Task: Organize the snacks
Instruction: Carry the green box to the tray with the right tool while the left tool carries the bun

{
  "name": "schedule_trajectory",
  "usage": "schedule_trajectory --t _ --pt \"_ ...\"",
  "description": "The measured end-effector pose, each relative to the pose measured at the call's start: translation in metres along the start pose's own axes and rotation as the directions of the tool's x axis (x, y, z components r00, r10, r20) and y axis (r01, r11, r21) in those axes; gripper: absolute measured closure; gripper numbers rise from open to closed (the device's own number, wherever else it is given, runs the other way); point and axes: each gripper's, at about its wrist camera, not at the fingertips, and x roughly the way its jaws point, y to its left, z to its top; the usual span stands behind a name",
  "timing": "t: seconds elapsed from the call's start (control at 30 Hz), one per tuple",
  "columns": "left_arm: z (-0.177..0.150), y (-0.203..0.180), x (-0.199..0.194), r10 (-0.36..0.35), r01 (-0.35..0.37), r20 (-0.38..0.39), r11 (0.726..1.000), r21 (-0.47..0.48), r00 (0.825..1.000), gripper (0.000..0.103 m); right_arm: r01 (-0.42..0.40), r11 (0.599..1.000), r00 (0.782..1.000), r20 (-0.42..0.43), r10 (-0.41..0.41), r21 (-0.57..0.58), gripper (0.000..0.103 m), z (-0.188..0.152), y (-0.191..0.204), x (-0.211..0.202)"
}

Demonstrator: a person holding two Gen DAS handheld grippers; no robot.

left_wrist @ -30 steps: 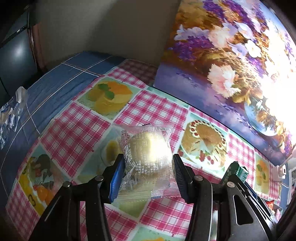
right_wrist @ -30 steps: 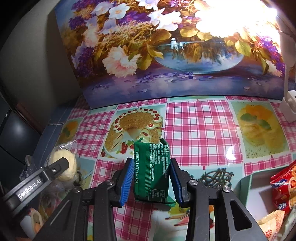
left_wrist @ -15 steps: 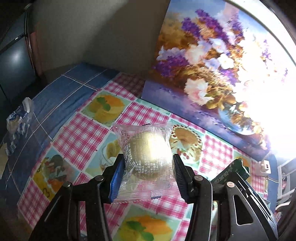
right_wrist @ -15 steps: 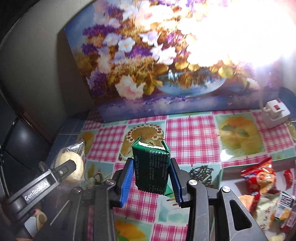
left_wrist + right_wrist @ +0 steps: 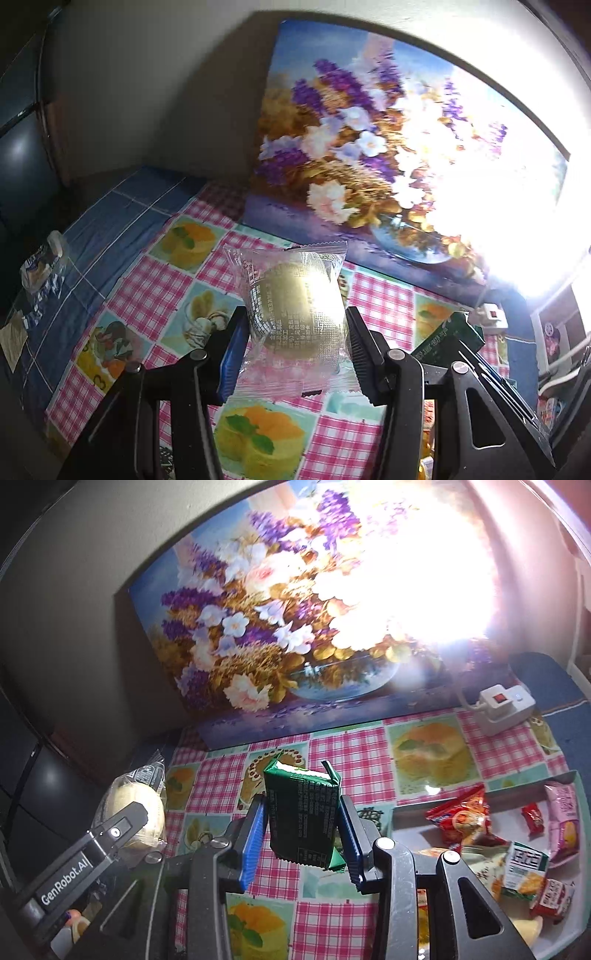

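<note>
Snacks are held in both grippers above a table [image 5: 155, 295] spread with a pink checked cloth printed with cakes and fruit. At the far left of the left wrist view, a crumpled clear bottle [image 5: 42, 266] lies on a blue cloth [image 5: 110, 221] that covers the table's left end. Next comes the left gripper [image 5: 295, 332], its jaws partly closed and pressing on both sides of a round cake in a clear wrapper [image 5: 295, 306]; the cake hangs clear of the table, its printed side facing the camera. Behind it, a large flower painting [image 5: 351, 147] leans upright against the wall, its right part washed out by glare. To the right of that, the right gripper [image 5: 303, 834] has its blue-padded jaws partly closed on a green packet [image 5: 301, 808], gripped upright by its two narrow sides and raised off the cloth. In the right wrist view the wrapped cake shows at the left edge, well apart from the green packet. Farther right, a white power strip [image 5: 506, 705] with a red switch sits on the table near the painting's foot. At the lower right, a pale tray [image 5: 517, 779] holds a heap of snack packets [image 5: 461, 819], red, pink and white among them.
</note>
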Motion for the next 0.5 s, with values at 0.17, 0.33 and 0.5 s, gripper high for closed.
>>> schedule_trajectory --t 0.17,0.33,0.5 --pt "-0.007 -0.016 -0.012 -0.024 0.024 0.008 0.999 0.032 1.0 0.049 0.013 0.999 1.0 0.021 -0.014 0.031 0.062 -0.001 -0.012 -0.019" --pt "-0.015 -0.031 -0.02 -0.039 0.038 0.008 0.997 0.064 0.999 0.049 0.039 0.997 0.998 0.039 -0.041 0.061 0.062 -0.004 -0.027 -0.035" --pt "-0.025 -0.05 -0.025 -0.046 0.046 0.001 0.993 0.112 0.999 0.049 0.057 0.995 0.997 0.054 -0.062 0.085 0.062 -0.007 -0.043 -0.05"
